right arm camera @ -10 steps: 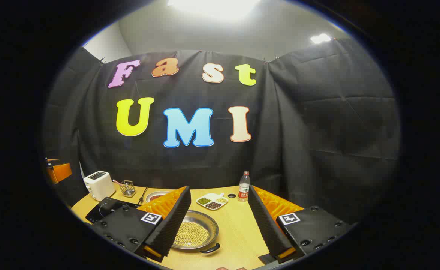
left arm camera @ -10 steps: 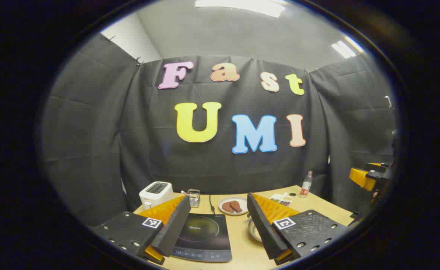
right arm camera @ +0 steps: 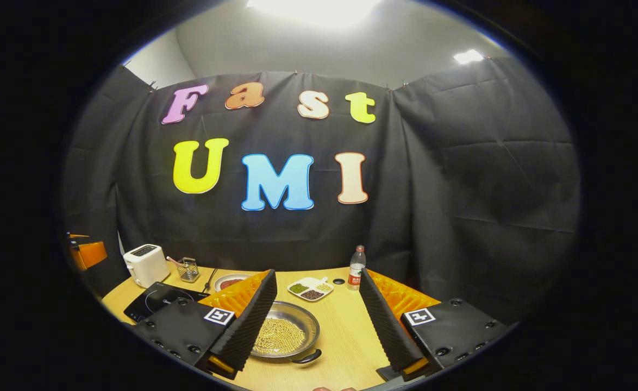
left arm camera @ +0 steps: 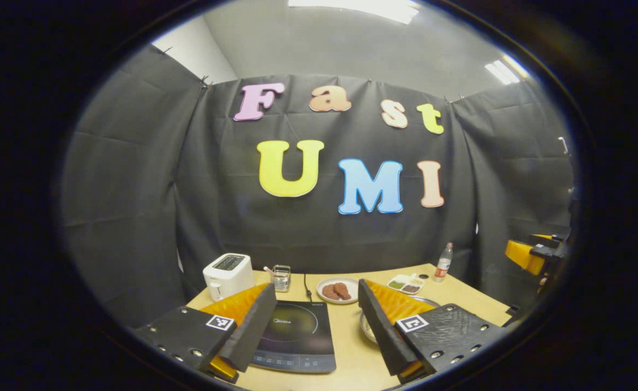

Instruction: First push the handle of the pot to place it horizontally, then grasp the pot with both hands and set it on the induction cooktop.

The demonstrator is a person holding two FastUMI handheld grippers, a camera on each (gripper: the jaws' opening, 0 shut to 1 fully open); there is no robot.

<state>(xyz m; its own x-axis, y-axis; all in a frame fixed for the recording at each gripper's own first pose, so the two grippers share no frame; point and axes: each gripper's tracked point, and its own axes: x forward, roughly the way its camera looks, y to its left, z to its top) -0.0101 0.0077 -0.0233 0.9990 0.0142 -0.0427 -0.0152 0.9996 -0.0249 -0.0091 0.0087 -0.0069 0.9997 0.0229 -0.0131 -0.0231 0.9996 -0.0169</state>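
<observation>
Both pairs of fingers stand wide apart and hold nothing: the left gripper (left arm camera: 313,339) hangs above the near edge of the tabletop (left arm camera: 346,369), the right gripper (right arm camera: 319,331) above the same light wooden surface farther along. Black cloth (right arm camera: 460,190) walls the booth on three sides, pinned along its top under a grey ceiling with bright light panels (right arm camera: 313,8).

On the tabletop, from the left gripper view, a black induction cooktop (left arm camera: 297,336) lies flat near the front edge, its cord (left arm camera: 307,288) running toward the back. A white toaster (left arm camera: 227,276) stands at the back left corner, with a small wire basket (left arm camera: 281,277) just beside it. A plate of brown food (left arm camera: 336,290) sits behind the cooktop.

The pot (right arm camera: 286,336), a shallow metal pan filled with small yellow beans, rests on the tabletop between the right gripper's fingers, apart from the cooktop (right arm camera: 158,298) to its left. Its dark handle (right arm camera: 305,358) points toward the near edge. In the left gripper view the pot's rim (left arm camera: 367,328) shows beside the right-hand finger.

Behind the pot lie a divided dish of green, dark and pale grains (right arm camera: 310,289) and a plastic bottle (right arm camera: 356,274) standing upright near the back edge. A small dark round spot (right arm camera: 339,282) marks the tabletop between dish and bottle.
</observation>
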